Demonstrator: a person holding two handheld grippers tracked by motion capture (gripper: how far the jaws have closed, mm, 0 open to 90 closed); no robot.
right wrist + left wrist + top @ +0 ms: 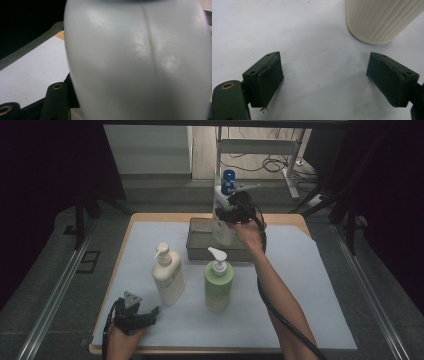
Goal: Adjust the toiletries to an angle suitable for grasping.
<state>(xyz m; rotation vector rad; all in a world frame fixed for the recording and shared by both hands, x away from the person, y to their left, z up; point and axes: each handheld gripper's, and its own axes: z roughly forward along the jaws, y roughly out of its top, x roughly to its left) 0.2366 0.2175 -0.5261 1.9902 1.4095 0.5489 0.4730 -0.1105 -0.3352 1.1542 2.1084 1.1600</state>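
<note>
At the near left corner of the table (320, 285), the left gripper (134, 316) is resting with its jaws standing wide apart and nothing between them, just short of the cream pump bottle (167, 276). Just right of that bottle, the green pump bottle (218, 282) is standing upright. Farther back and to the right, the right gripper (231, 214) is gripping the white bottle with the blue cap (223, 215) between its jaws, holding it upright over the grey tray (196, 242).

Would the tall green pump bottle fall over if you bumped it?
Probably, if pushed up high: the green pump bottle stands upright, tall over a small base. Its smooth sides may be a bit slippery. It looks like stiff plastic, so it would likely topple rather than break.
</note>
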